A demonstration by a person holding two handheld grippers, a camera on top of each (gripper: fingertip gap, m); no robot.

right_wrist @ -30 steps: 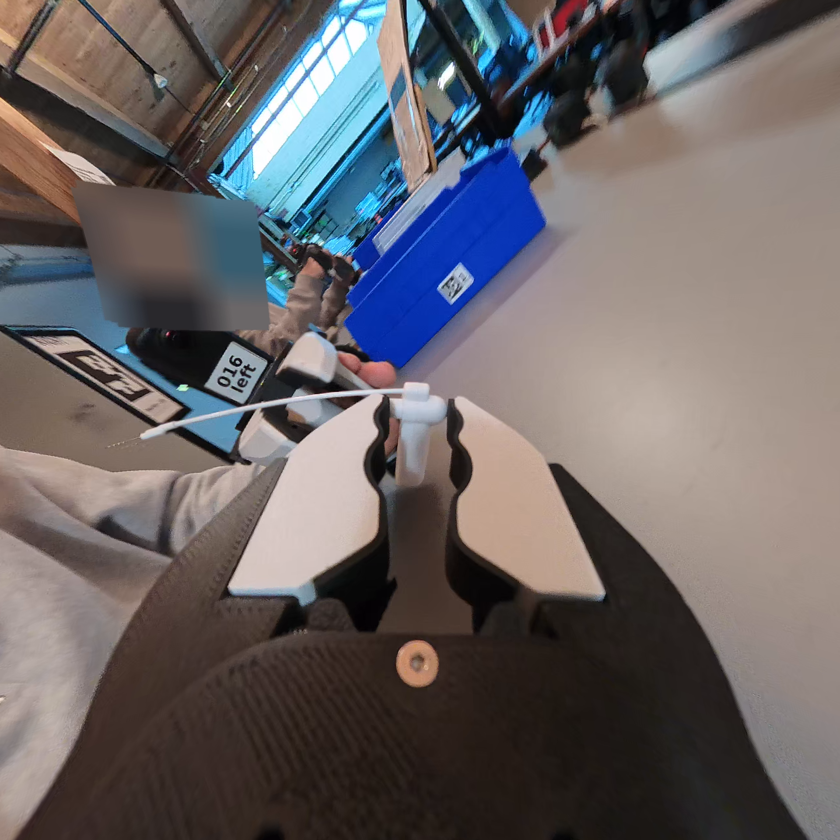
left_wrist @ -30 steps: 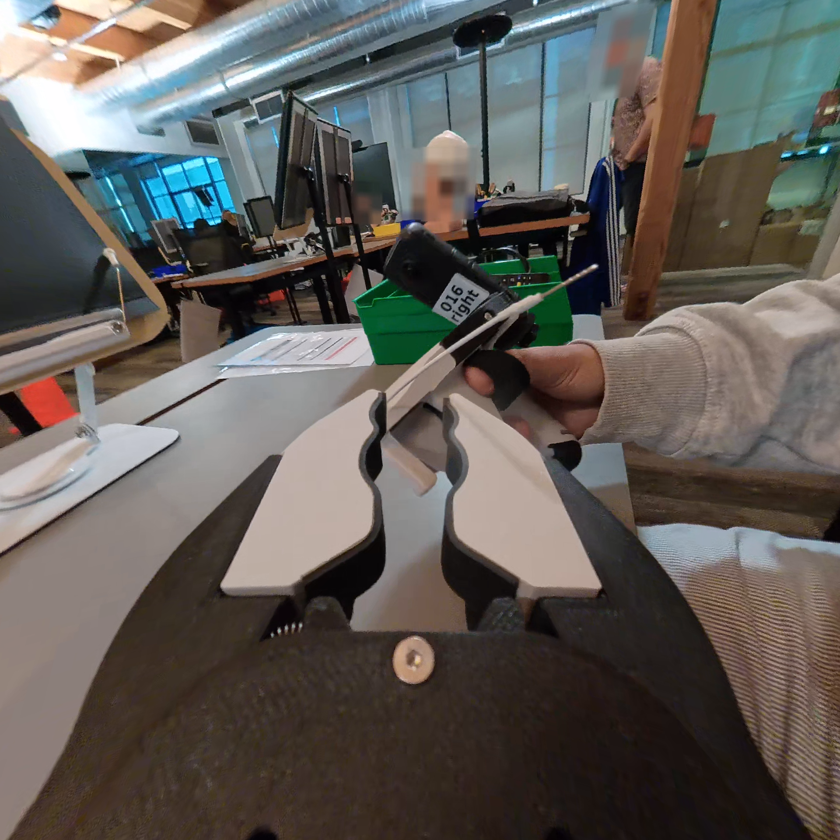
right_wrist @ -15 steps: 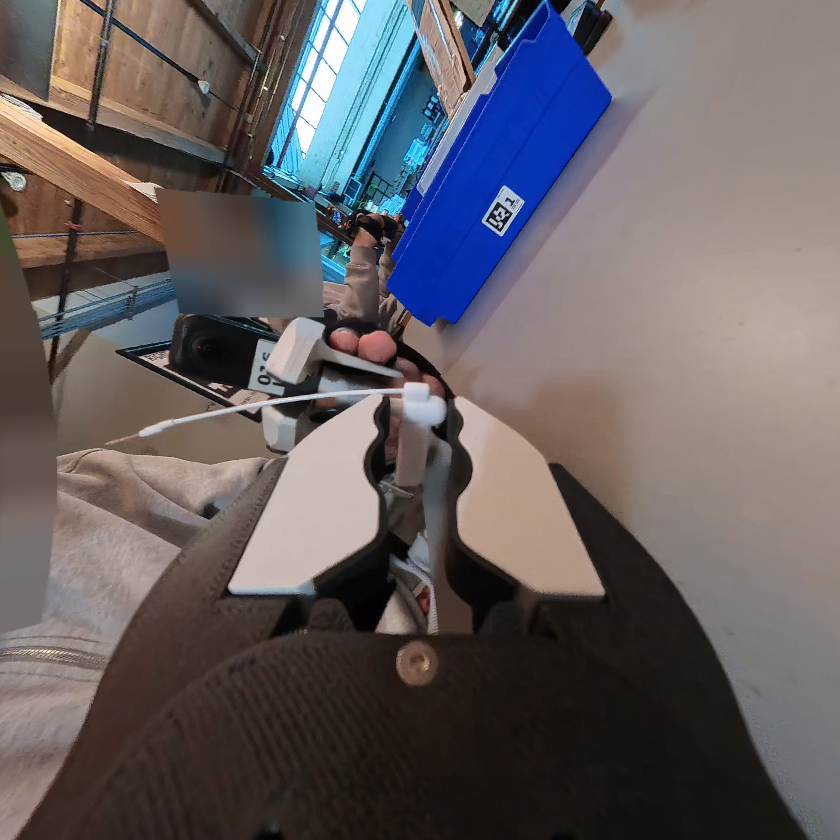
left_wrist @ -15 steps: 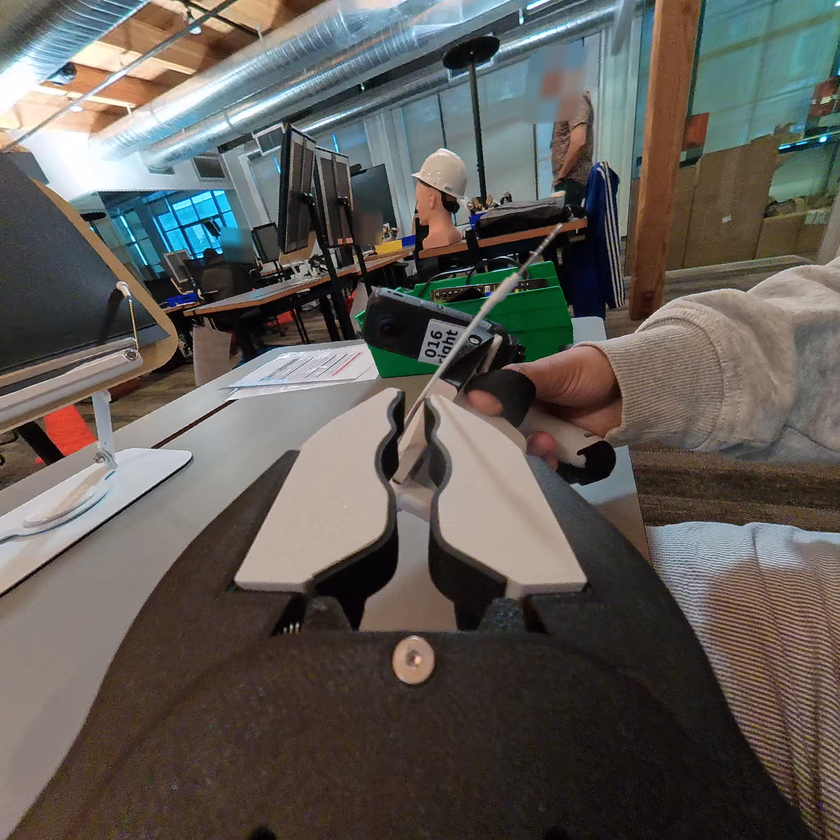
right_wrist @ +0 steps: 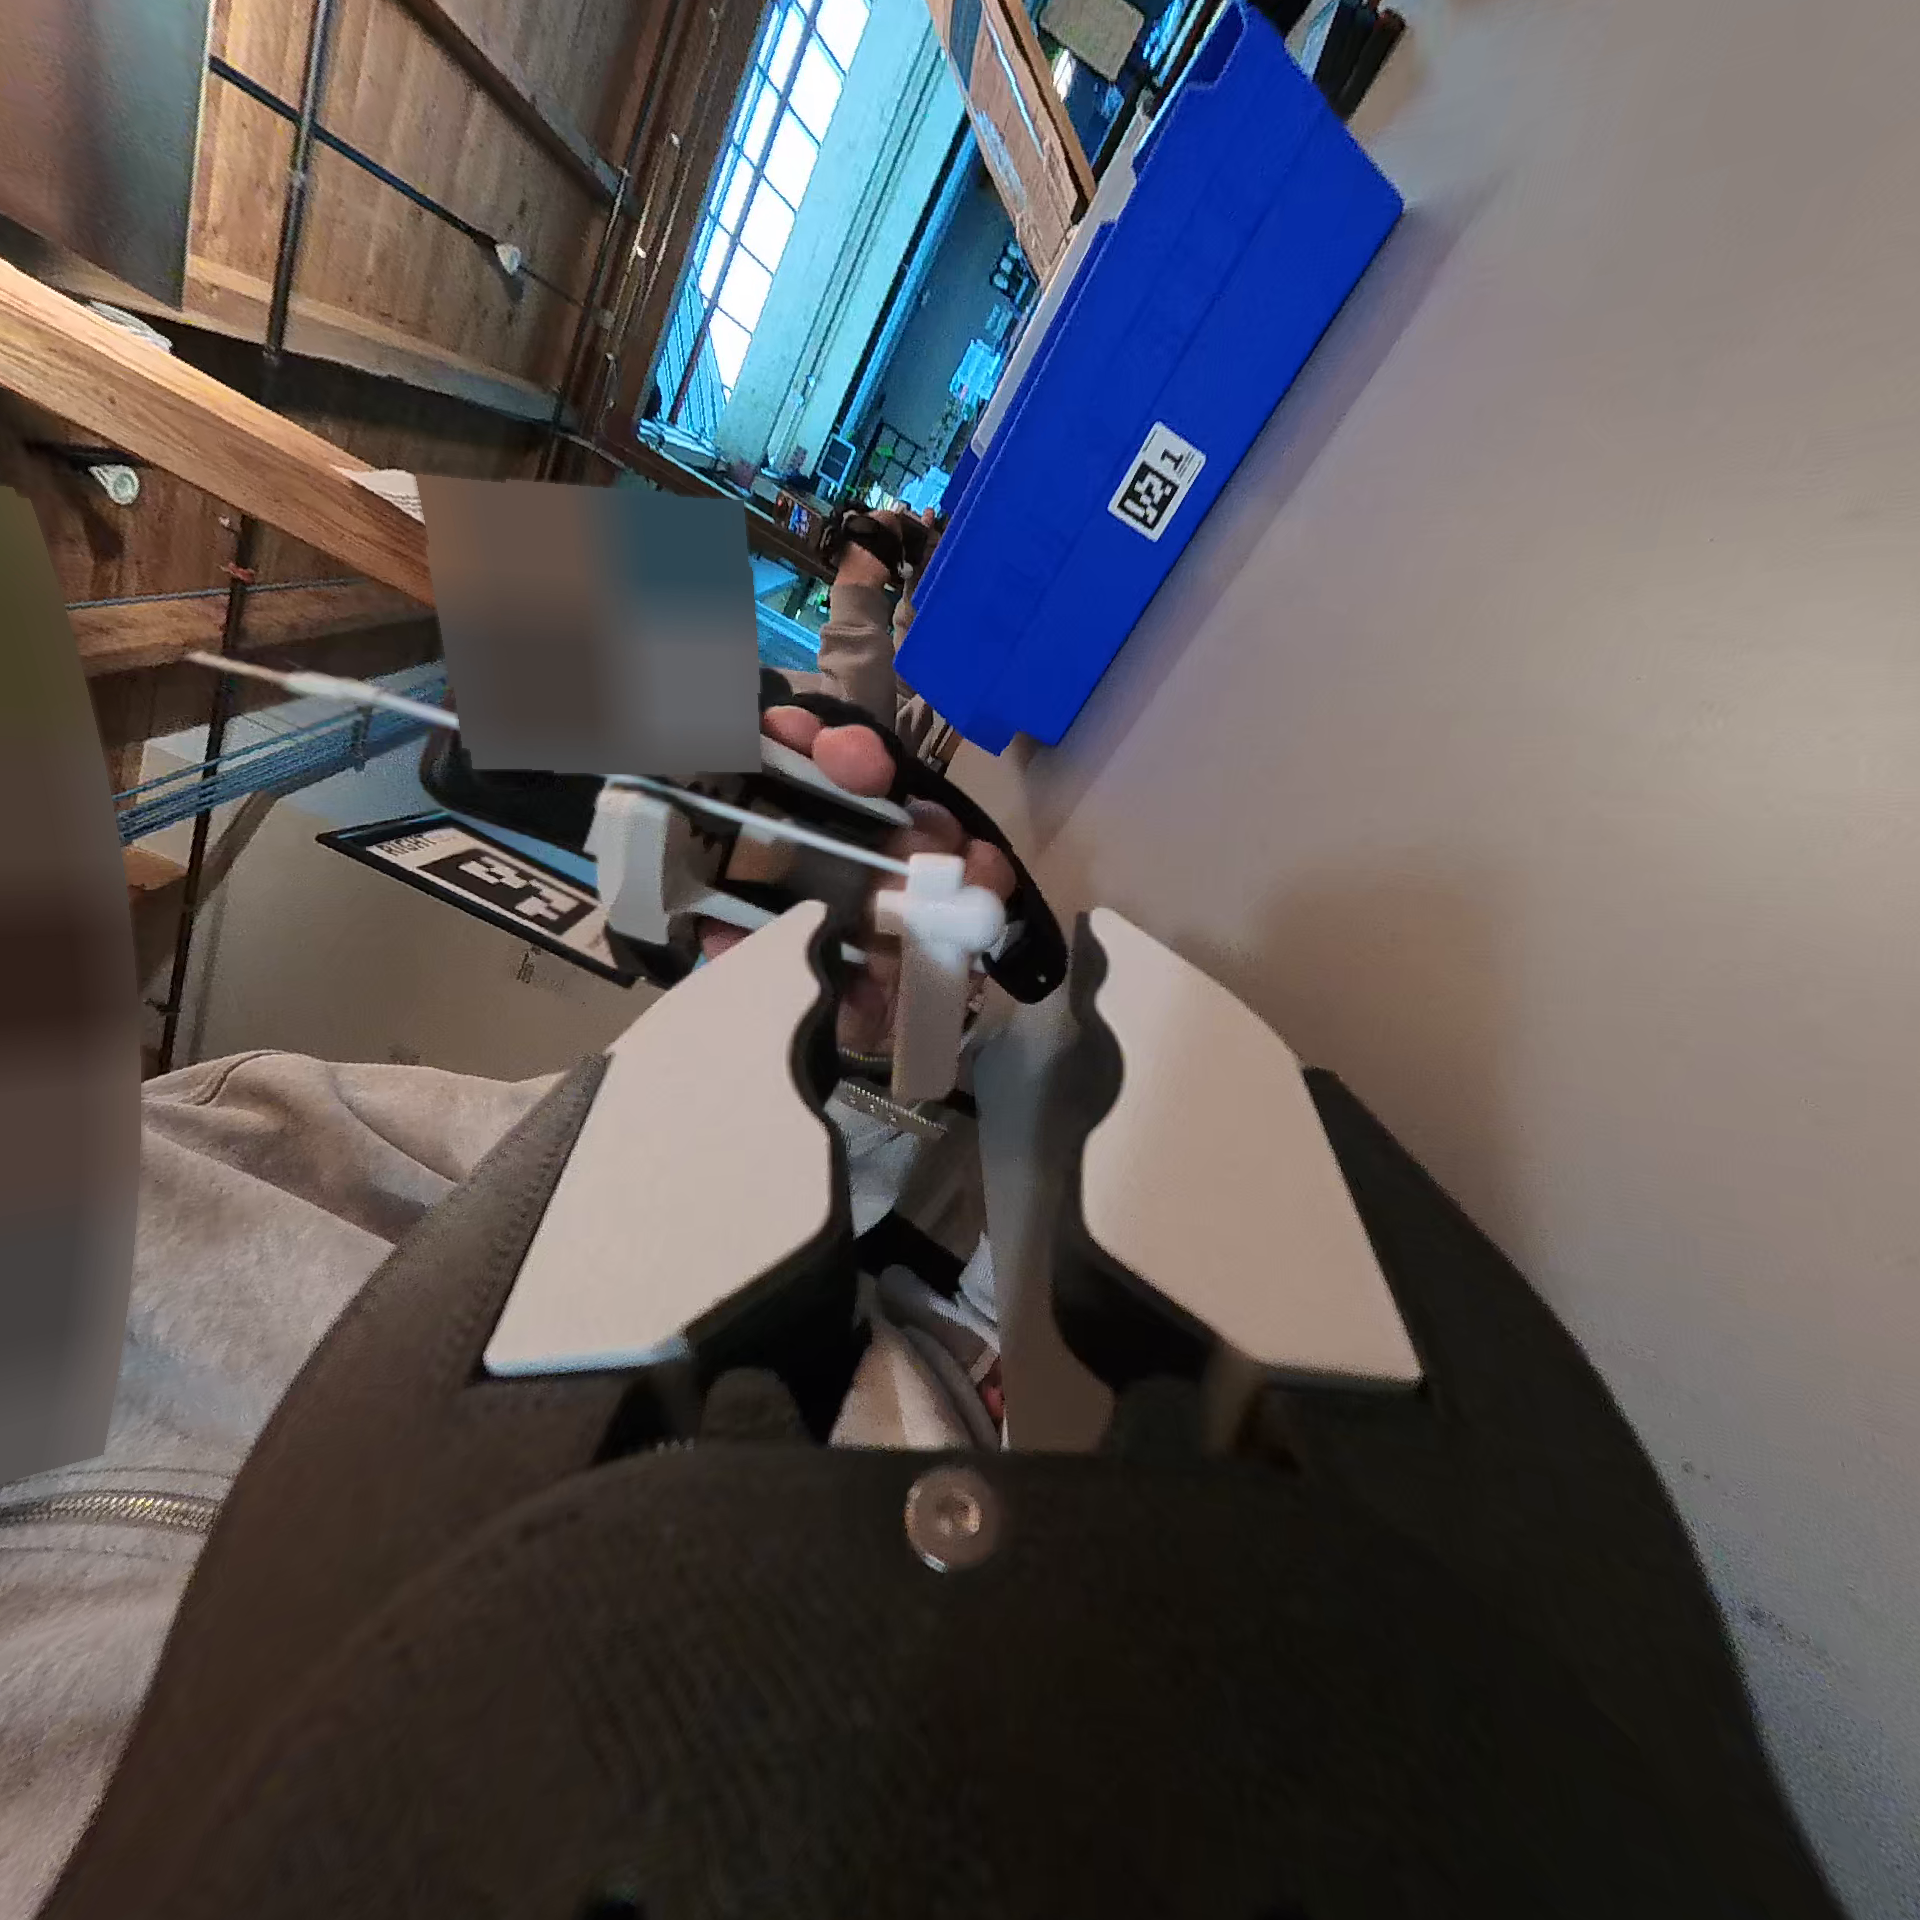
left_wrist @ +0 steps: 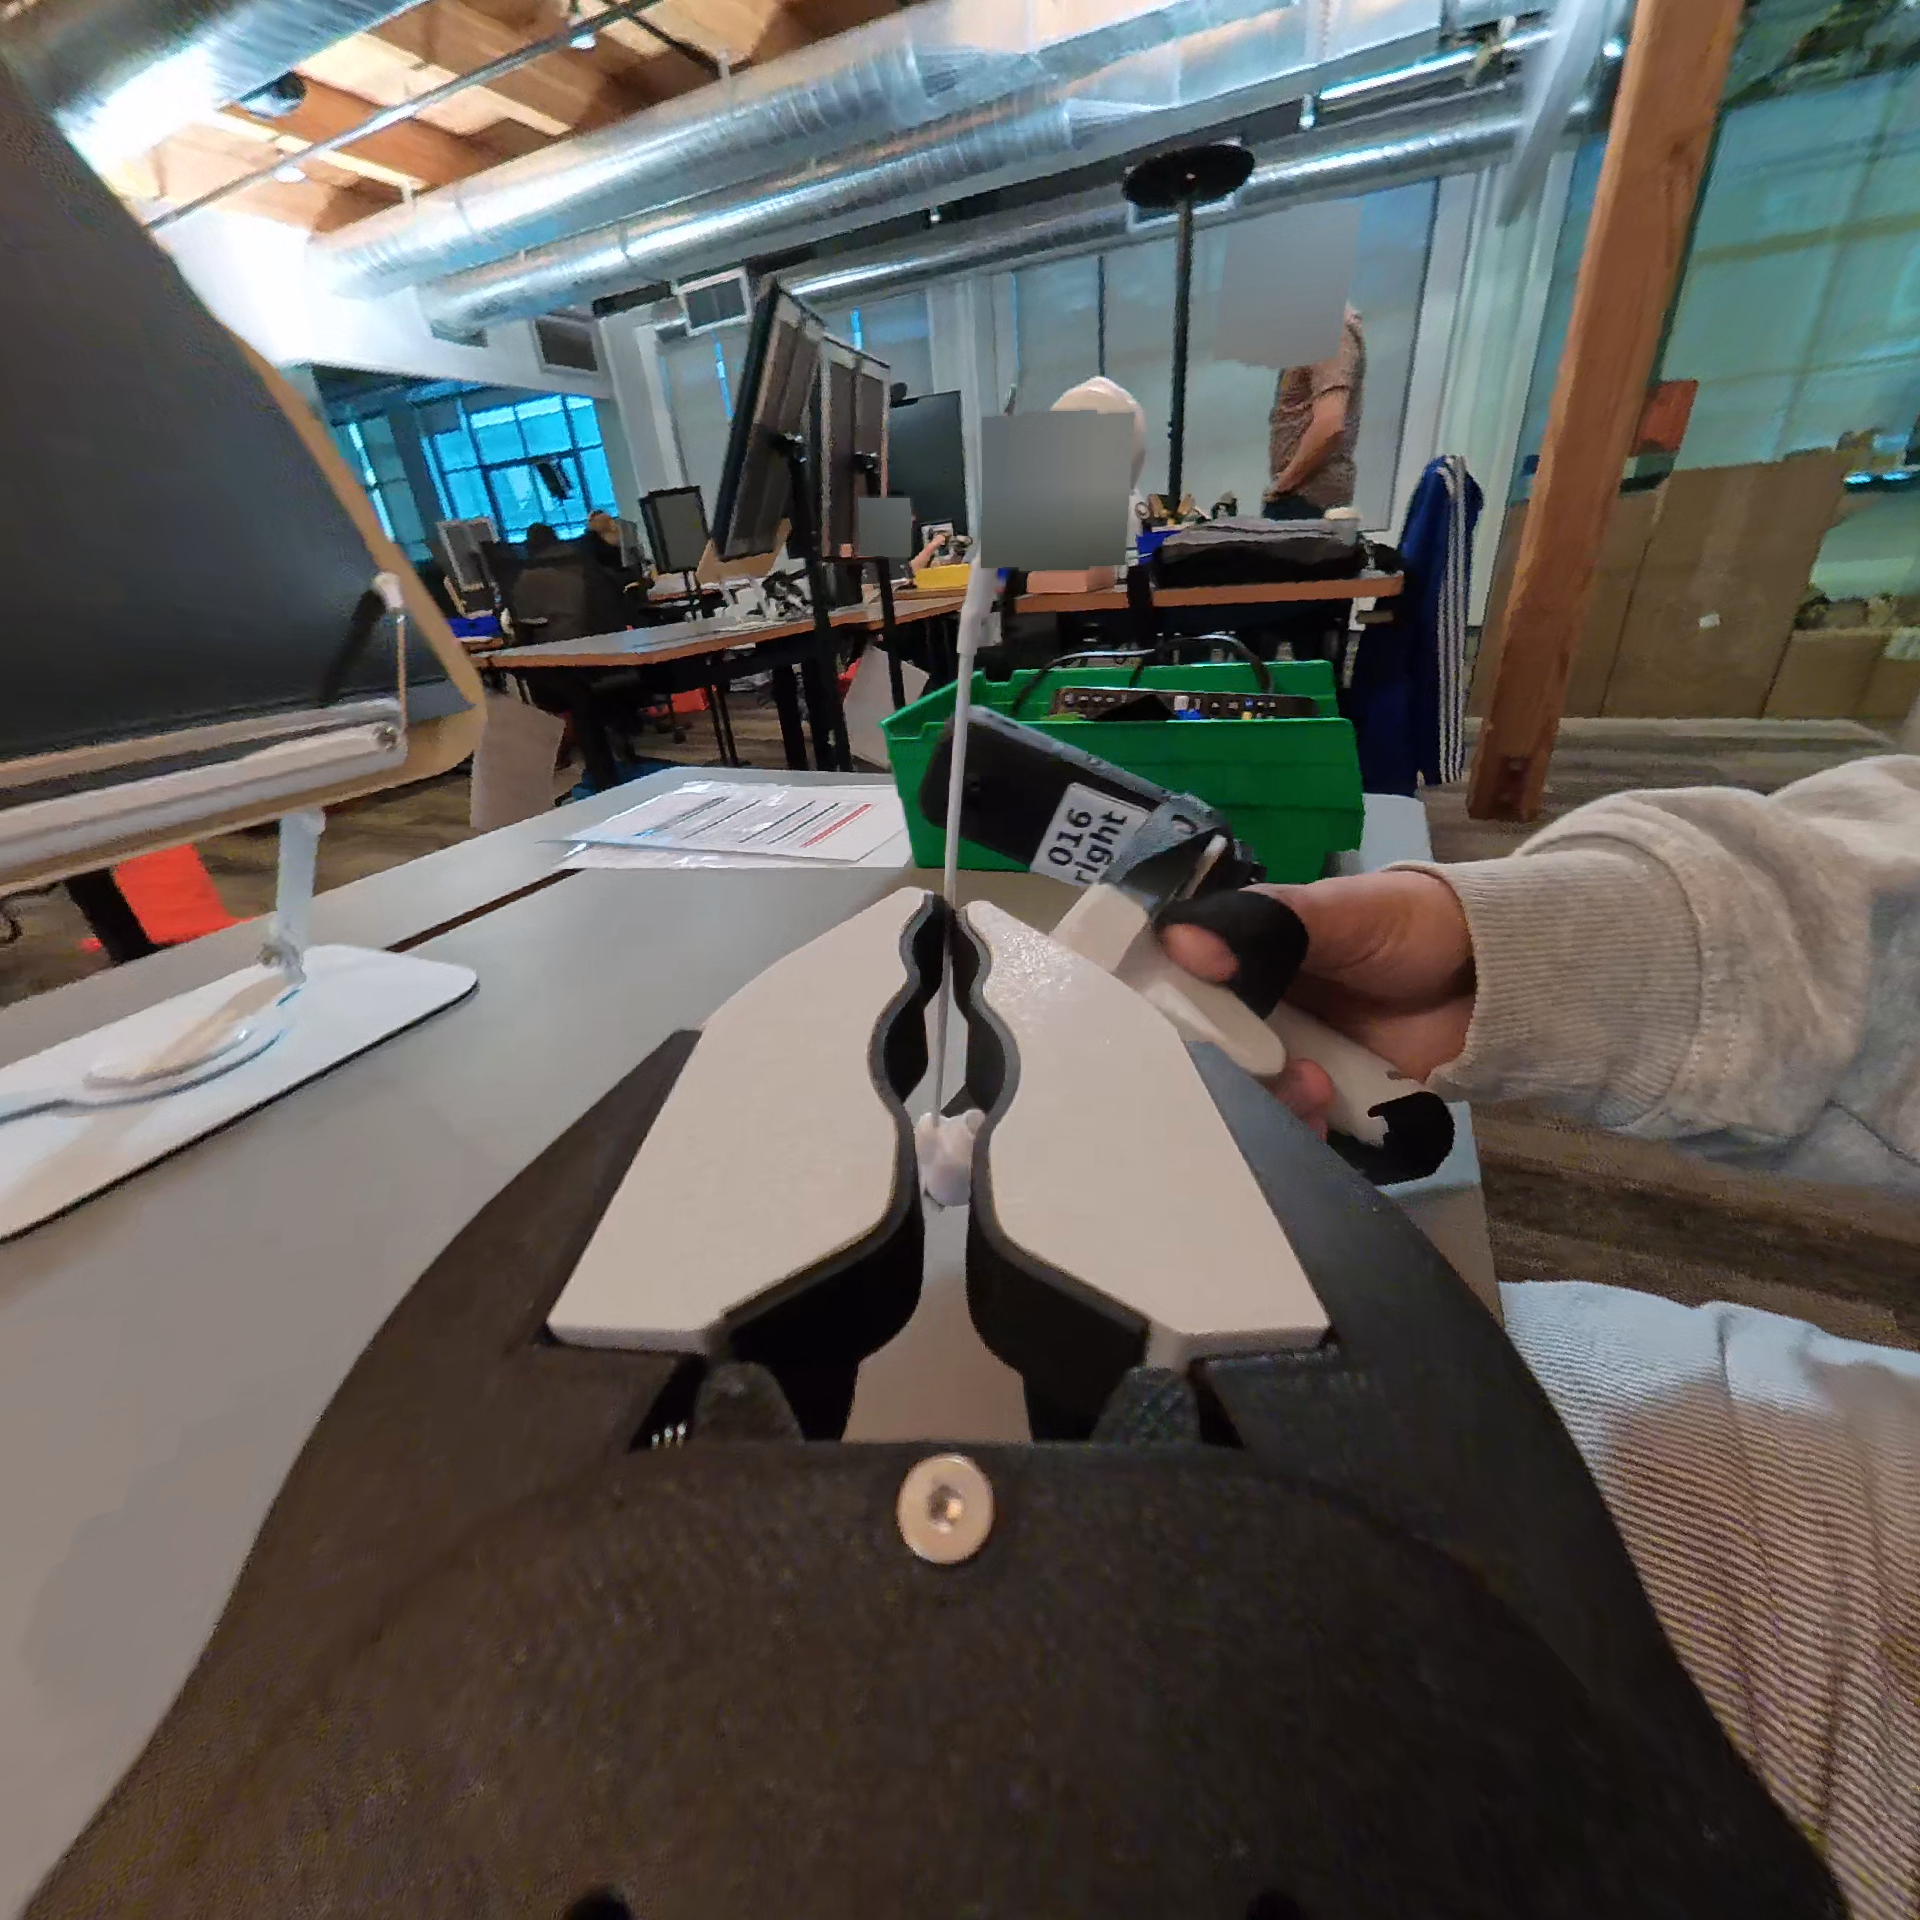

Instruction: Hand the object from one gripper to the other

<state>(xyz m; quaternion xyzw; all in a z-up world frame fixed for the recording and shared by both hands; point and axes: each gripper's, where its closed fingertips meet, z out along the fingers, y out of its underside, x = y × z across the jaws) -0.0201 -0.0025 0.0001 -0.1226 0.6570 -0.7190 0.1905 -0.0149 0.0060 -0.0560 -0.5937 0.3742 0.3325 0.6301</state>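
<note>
The object is a thin white rod (left_wrist: 954,790) with a white T-shaped handle (left_wrist: 943,1153). My left gripper (left_wrist: 948,914) is shut on the rod, which stands up out of its fingertips while the handle sits farther back between the fingers. The right gripper's black body (left_wrist: 1081,831) is just to the right, held by a hand. In the right wrist view my right gripper (right_wrist: 951,925) is open. The handle (right_wrist: 935,935) hangs between its fingers (right_wrist: 727,1091), with a gap on both sides. The left gripper's white finger (right_wrist: 634,873) clamps the rod (right_wrist: 790,836) farther out.
A green bin (left_wrist: 1143,769) and a paper sheet (left_wrist: 748,821) lie on the grey table (left_wrist: 623,935) beyond the grippers. A monitor stand's base (left_wrist: 208,1029) is at the left. A blue bin (right_wrist: 1143,416) stands on the table in the right wrist view.
My left gripper closed on the rod. My right gripper opened and let go of the handle. The rod swung upright in the left wrist view.
</note>
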